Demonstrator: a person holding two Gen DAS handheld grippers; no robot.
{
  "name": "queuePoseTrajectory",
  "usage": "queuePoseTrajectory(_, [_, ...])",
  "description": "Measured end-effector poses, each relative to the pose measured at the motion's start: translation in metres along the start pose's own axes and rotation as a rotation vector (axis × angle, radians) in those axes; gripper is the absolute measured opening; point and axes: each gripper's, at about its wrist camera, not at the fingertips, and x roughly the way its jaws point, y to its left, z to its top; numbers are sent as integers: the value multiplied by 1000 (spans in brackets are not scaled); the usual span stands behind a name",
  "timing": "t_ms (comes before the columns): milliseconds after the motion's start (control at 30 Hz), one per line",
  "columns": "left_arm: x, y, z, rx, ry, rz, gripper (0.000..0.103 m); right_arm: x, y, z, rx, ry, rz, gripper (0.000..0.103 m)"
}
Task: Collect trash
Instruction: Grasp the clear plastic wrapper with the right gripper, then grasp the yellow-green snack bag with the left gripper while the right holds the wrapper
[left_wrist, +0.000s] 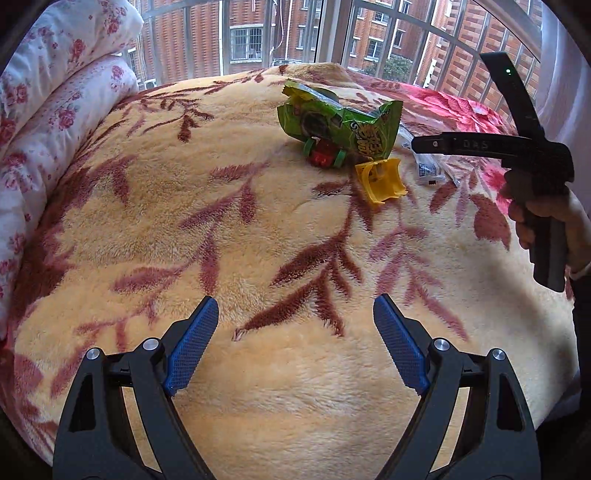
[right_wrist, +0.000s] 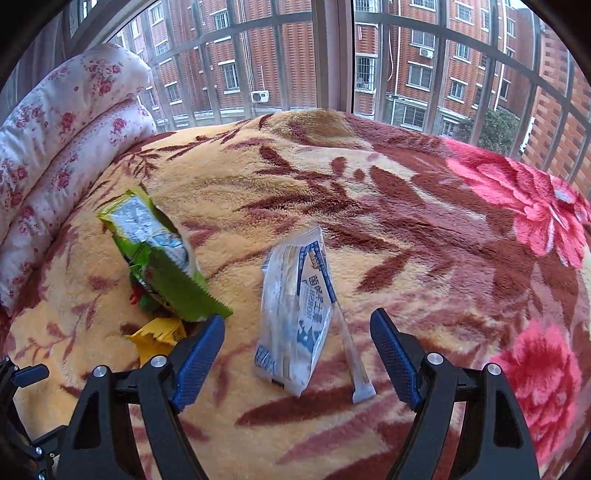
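Trash lies on a tan fleece blanket (left_wrist: 258, 229) with a red leaf pattern. A torn green snack bag (left_wrist: 340, 122) rests on a small red and green piece (left_wrist: 325, 155), with a yellow plastic scrap (left_wrist: 380, 179) beside it. My left gripper (left_wrist: 295, 310) hangs open and empty over bare blanket, well short of the pile. A hand (left_wrist: 546, 225) holds my right gripper (left_wrist: 417, 144) over a white and blue wrapper (left_wrist: 428, 168). In the right wrist view that wrapper (right_wrist: 295, 325) stands between the open jaws of my right gripper (right_wrist: 297, 319), and neither pad touches it. The green bag (right_wrist: 159, 258) lies left of it.
A rolled floral quilt (left_wrist: 48, 122) borders the bed on the left. A barred window (right_wrist: 332, 55) runs along the far side. A clear narrow strip (right_wrist: 356, 373) lies right of the wrapper. Pink flowers (right_wrist: 535, 206) mark the blanket's right part. Part of the left gripper (right_wrist: 26, 373) shows at lower left.
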Motion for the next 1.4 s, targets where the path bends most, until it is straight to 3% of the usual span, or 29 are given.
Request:
queuePoseTrajectory(133, [6, 1, 4, -5, 7, 3, 84, 23, -10, 8, 30, 31, 17, 78])
queuePoseTrajectory(200, [9, 2, 5, -8, 13, 6, 84, 32, -14, 9, 48, 55, 31, 69])
queuePoseTrajectory(300, [13, 4, 7, -19, 23, 4, 84, 40, -13, 5, 45, 69, 14, 53])
queuePoseTrajectory(467, [13, 3, 15, -35, 31, 2, 84, 30, -12, -5, 47, 26, -20, 11])
queuePoseTrajectory(533, [11, 1, 22, -39, 31, -2, 84, 23, -15, -10, 81, 11, 10, 10])
queuePoseTrajectory(700, [7, -9, 48, -60, 27, -35, 84, -3, -8, -34, 93, -45, -5, 10])
queuePoseTrajectory(900, [12, -18, 92, -143, 23, -86, 84, -20, -6, -58, 97, -90, 46, 10])
queuePoseTrajectory(1133, [44, -7, 139, -272, 79, -87, 84, -20, -10, -62, 111, -116, 106, 10])
queuePoseTrajectory(1400, [86, 18, 160, -409, 133, -116, 84, -15, -14, -65, 131, -109, 156, 10])
